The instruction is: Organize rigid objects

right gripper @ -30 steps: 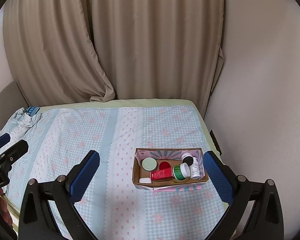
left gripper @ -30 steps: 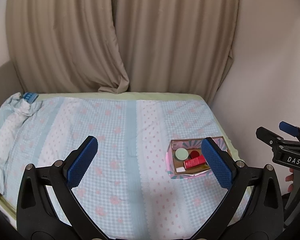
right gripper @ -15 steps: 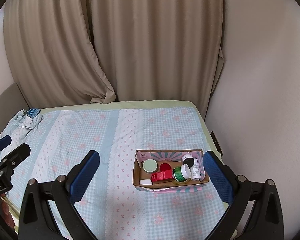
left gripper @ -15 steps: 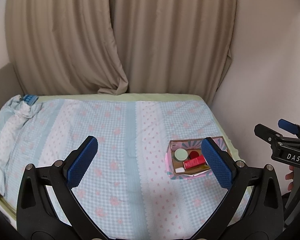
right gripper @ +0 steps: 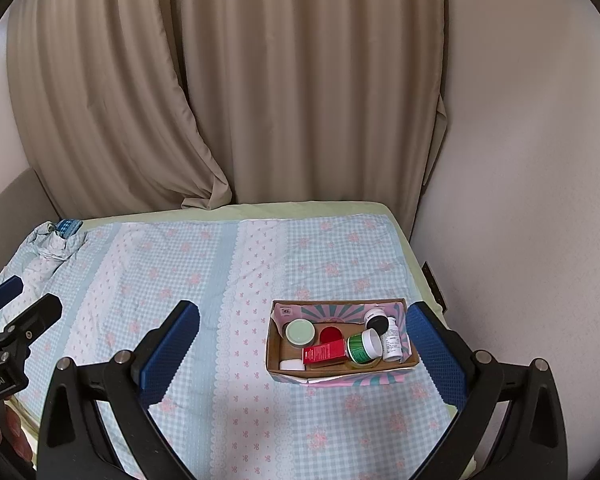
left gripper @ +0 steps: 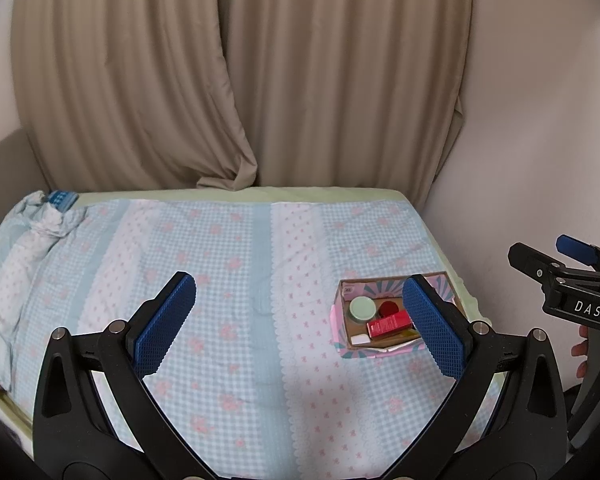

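Observation:
A cardboard box (right gripper: 340,374) with pink and teal patterned sides sits on the bed at the right. It holds a pale green round lid (right gripper: 300,331), a red round lid (right gripper: 330,335), a red carton (right gripper: 324,352), a green jar lying on its side (right gripper: 363,346), a white bottle (right gripper: 392,342), a black-capped bottle (right gripper: 376,320) and a small white block (right gripper: 292,365). The box (left gripper: 346,314) also shows in the left wrist view. My left gripper (left gripper: 300,320) is open and empty above the bed. My right gripper (right gripper: 304,348) is open and empty, raised in front of the box.
The bed has a blue and white checked sheet (right gripper: 220,280) with pink flowers. A crumpled cloth (right gripper: 52,246) and a small blue item (right gripper: 68,226) lie at the far left corner. Beige curtains (right gripper: 260,100) hang behind. A wall (right gripper: 520,200) runs along the right.
Both grippers have drawn back and up slightly, so the bed and box sit a little lower and farther in view. Nothing was grasped or moved.

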Tool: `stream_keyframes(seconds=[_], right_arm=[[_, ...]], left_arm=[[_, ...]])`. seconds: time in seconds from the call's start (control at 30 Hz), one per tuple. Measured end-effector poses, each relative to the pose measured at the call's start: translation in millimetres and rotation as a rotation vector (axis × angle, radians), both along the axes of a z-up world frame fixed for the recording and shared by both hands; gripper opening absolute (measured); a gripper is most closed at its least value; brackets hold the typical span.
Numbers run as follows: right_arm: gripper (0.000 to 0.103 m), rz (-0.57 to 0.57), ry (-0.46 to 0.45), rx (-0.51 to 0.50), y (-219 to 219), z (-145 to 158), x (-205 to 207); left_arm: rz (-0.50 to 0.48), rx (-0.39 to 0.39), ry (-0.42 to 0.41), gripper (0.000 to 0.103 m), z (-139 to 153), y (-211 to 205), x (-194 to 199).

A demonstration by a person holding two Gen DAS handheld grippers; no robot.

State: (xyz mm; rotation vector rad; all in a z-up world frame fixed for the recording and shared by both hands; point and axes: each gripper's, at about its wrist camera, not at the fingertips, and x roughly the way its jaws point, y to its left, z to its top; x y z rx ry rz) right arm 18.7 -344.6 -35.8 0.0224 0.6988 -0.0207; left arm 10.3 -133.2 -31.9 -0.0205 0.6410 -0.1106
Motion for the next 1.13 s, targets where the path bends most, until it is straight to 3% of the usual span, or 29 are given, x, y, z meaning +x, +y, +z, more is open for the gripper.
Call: stream_keyframes(seconds=[0.63,0.93,1.13], right_arm=[[0.103,-0.008,-0.005,0.006,-0.7,2.6,2.1],[0.103,-0.016,-0.005,0.006,2.2,2.6,6.6],[0.103,-0.018,-0.004,0.008,2.7,2.3,6.4]], left_arm=[[0.06,0.028,-0.049,0.103,1.8,0.0,0.9],[0.088,0.007,-0.001,0.103,-6.2,8.4,8.9],[0.099,0.013,-0.022,0.103,-7.5,14.3,10.4]])
